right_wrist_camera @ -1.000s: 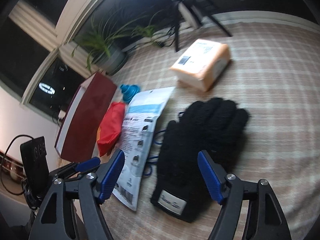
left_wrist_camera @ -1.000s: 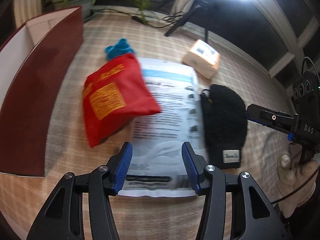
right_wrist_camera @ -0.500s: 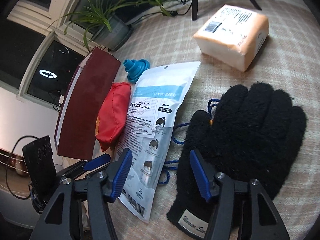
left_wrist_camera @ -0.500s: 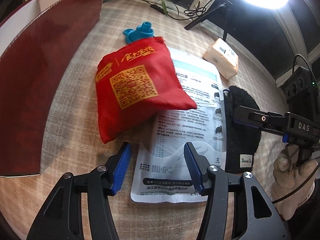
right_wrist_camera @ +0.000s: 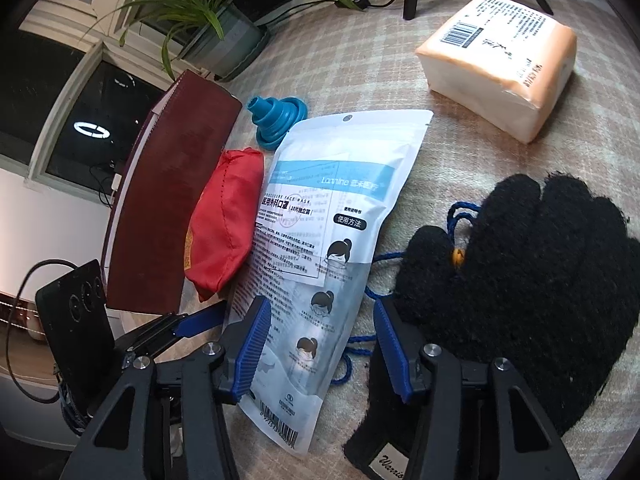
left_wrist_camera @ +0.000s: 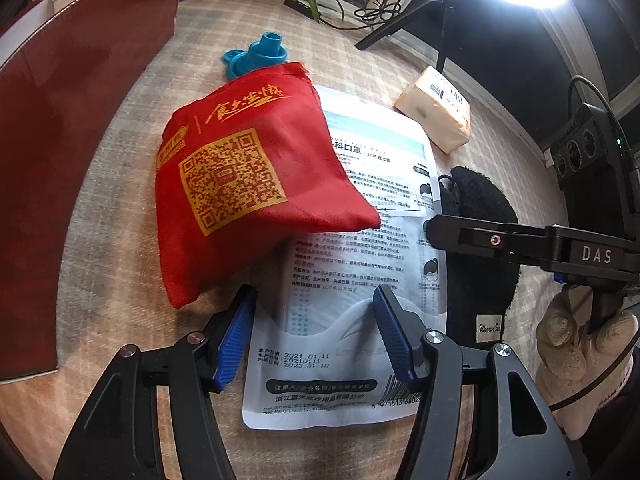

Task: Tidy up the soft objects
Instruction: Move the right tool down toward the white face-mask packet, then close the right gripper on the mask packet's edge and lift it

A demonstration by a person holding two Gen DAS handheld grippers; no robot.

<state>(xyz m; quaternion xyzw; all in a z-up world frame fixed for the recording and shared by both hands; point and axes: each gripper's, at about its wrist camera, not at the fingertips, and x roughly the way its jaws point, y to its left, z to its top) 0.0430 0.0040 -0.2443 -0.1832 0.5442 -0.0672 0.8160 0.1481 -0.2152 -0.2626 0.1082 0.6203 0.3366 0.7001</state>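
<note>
Left gripper: your jaws have just been opening and now straddle the lower part of the face-mask pouch; the blue pads stand clear of it, nothing gripped.
Right gripper: your jaws have just been closing; the pouch's near edge and a loop of blue cord lie between them, but the pads press on nothing that I can see.
Change: compared with a second ago, both your grippers sit lower and closer over the pouch, and the right one has swung from above the black glove toward the pouch.
Meaning: you seem to be lining up a two-handed pick of the pouch; no sorting is done yet.
Pouch: flat, glossy, white and pale blue, lying on the checked cloth; the red fabric bag overlaps its upper left part, so it will likely slide as you lift.
Neighbours: glove just beside the pouch's right edge; maroon box to the left, apart from it.
</note>
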